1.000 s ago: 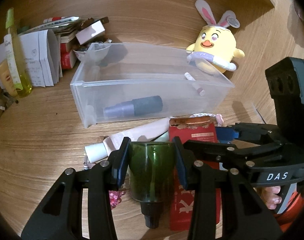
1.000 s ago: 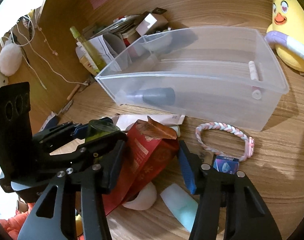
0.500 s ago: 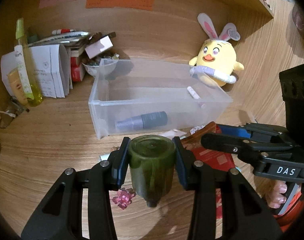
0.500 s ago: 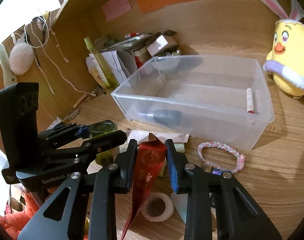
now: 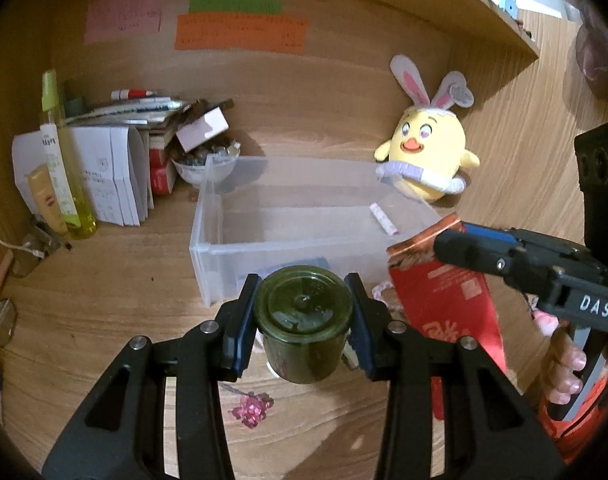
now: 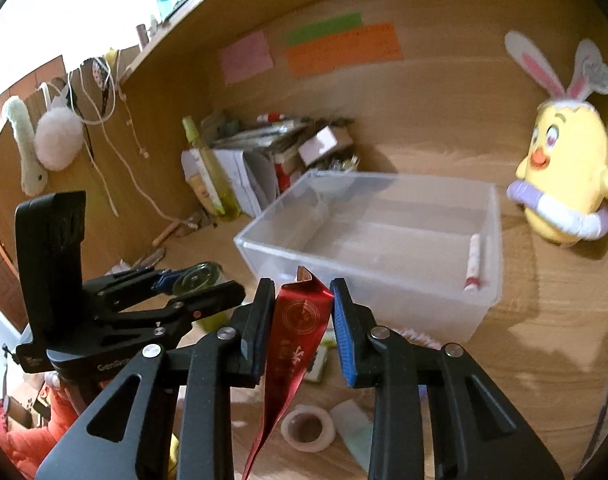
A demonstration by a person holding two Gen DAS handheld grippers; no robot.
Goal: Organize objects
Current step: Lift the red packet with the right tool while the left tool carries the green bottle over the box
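The left gripper [image 5: 302, 320] holds a dark green glass jar [image 5: 303, 322] base-first toward the camera, its blue-edged pads pressed on both sides of the jar, clear of the wooden desktop [image 5: 104, 300]. Beyond stands a clear plastic storage bin [image 5: 220, 248] containing a small white tube [image 5: 383, 219]. The right gripper [image 5: 448, 246] enters from the right, pinching a red foil packet [image 5: 448, 304] that hangs down beside the bin's near right corner. A person's fingers [image 5: 564, 368] wrap its handle. A yellow plush chick with rabbit ears [image 5: 428, 156] leans behind the bin. A pink bead cluster [image 5: 251, 410] lies below the jar.
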